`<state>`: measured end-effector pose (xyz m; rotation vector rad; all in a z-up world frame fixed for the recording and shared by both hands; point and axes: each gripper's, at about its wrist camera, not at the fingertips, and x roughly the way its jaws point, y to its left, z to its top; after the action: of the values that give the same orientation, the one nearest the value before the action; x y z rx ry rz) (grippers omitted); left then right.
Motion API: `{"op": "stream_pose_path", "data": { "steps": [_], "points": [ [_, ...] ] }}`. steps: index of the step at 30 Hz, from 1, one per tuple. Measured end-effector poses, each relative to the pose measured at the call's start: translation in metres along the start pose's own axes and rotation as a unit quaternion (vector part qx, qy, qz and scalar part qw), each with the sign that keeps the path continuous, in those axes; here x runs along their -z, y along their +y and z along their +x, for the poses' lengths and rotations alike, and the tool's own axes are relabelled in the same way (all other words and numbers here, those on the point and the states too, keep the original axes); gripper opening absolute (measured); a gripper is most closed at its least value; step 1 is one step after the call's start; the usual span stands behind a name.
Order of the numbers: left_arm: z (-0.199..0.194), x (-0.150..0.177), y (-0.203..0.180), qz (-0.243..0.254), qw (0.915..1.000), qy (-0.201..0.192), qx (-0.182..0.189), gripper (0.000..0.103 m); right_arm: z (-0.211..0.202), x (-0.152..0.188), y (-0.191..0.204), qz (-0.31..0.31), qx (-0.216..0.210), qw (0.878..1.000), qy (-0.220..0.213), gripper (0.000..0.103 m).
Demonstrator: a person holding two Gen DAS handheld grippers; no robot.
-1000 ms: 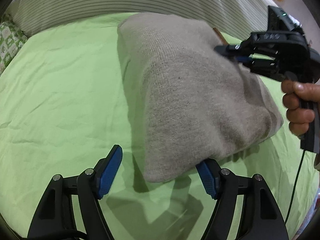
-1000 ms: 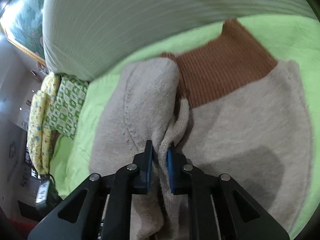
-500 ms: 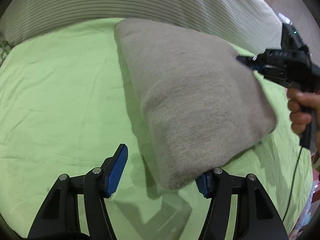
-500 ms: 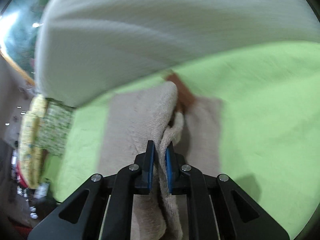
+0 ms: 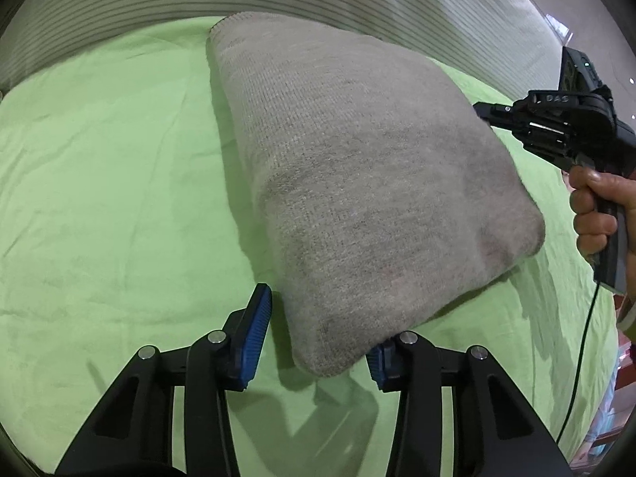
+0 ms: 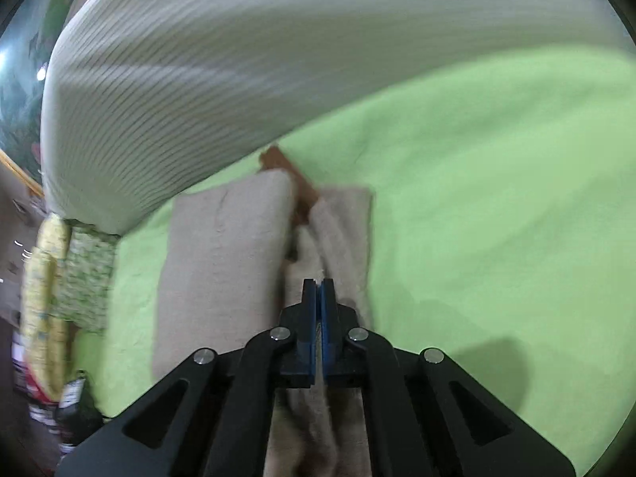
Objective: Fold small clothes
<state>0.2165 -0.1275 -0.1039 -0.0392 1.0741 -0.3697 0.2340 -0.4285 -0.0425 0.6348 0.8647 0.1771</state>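
Observation:
A folded beige knit sweater point(image 5: 357, 183) lies on the green bedsheet point(image 5: 99, 198). In the right wrist view the sweater point(image 6: 222, 262) shows a brown ribbed hem point(image 6: 294, 175) at its far end. My left gripper point(image 5: 318, 338) is open, its blue pads either side of the sweater's near corner. My right gripper point(image 6: 318, 298) is shut on a fold of the sweater; from the left wrist view it point(image 5: 489, 115) reaches to the sweater's right edge.
A striped white headboard cushion point(image 6: 238, 59) runs along the back of the bed. Patterned pillows point(image 6: 67, 278) sit at the far left in the right wrist view. A black cable point(image 5: 584, 342) hangs from the right gripper.
The right gripper pulled back along the sweater, its jaws closing tighter on the fabric. The left gripper's jaws have narrowed around the sweater's near corner. The brown hem is now mostly hidden.

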Motion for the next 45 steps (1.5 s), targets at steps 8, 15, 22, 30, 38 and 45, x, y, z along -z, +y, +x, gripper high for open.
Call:
{"op": "stream_pose_path", "data": {
  "steps": [8,15,22,30,38,45],
  "points": [
    [0.005,-0.009,0.003,0.004,1.0000,0.005,0.003,0.042,-0.009,0.019,0.008,0.054,-0.039,0.997,-0.026,0.053],
    [0.010,-0.015,-0.006,0.009,0.9999,0.007,-0.002,0.041,0.009,0.043,0.023,0.002,0.000,0.999,0.034,0.034],
    [0.000,-0.024,-0.017,0.028,0.9996,-0.001,-0.004,0.028,-0.017,0.031,0.040,-0.020,-0.006,1.000,-0.009,0.015],
    [0.016,-0.013,-0.015,0.038,0.9990,0.023,-0.008,0.024,0.009,0.041,0.001,-0.034,0.070,0.996,0.037,0.015],
    [-0.002,-0.018,-0.007,0.025,0.9992,0.028,0.009,0.029,-0.012,0.040,-0.006,-0.005,0.053,0.999,0.005,0.027],
    [-0.040,-0.006,0.010,-0.028,0.9984,0.018,0.046,0.044,-0.044,0.060,0.004,0.007,0.038,0.999,-0.019,0.041]
  ]
}}
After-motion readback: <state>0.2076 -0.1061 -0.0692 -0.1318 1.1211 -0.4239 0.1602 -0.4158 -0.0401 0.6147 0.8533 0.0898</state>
